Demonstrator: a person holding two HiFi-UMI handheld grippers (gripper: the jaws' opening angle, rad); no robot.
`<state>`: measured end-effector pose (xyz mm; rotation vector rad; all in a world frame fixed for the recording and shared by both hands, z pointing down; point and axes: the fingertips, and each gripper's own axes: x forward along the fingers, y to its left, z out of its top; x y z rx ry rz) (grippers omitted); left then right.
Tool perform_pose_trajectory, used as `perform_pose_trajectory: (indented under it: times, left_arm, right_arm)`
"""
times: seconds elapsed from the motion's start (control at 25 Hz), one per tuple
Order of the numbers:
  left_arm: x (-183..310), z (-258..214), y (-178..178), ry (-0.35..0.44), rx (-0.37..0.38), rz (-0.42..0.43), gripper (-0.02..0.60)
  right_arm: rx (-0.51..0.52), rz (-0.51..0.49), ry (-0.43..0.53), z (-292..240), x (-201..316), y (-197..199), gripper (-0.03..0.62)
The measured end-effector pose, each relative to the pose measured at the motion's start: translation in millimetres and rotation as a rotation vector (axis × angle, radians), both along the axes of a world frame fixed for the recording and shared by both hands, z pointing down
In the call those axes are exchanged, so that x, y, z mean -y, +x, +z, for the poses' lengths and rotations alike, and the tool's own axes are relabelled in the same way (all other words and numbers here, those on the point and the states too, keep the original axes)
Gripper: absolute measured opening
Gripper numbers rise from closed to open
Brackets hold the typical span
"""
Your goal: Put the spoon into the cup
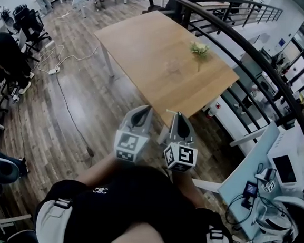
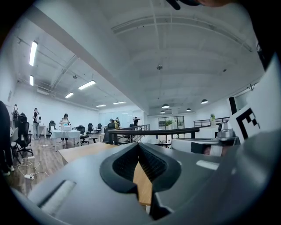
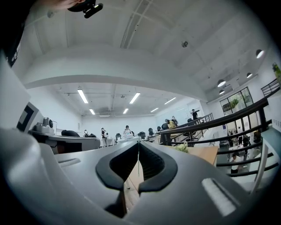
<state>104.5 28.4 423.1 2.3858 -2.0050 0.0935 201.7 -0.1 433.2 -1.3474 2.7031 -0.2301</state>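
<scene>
Both grippers are held level in front of the person's body, short of the near corner of a wooden table. My left gripper is shut with nothing in it; in the left gripper view its jaws meet at the tips. My right gripper is shut on a thin pale spoon that sticks out sideways at its tip. In the right gripper view the spoon shows only as a fine upright line between the pads. A faint clear shape on the table may be the cup; I cannot tell.
A small green plant stands on the table's right side. A black curved railing runs behind and to the right. A desk with electronics is at right, office chairs and a floor cable at left.
</scene>
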Motion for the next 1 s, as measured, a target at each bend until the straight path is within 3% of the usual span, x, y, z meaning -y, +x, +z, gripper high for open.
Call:
perform_pose_trajectory:
  times: [0.48,1.0]
  left_arm:
    - [44.8,1.7,-13.8,0.017,-0.017,0.034,0.011]
    - [138.6,9.2,-79.2,0.012,-0.036,0.09,0.011]
  right_arm:
    - [-0.019,0.027,0.02,0.4,38.7,-14.2,0.011]
    - [-0.033,0.07,0.01,6.8,123.4,-82.8,0.011]
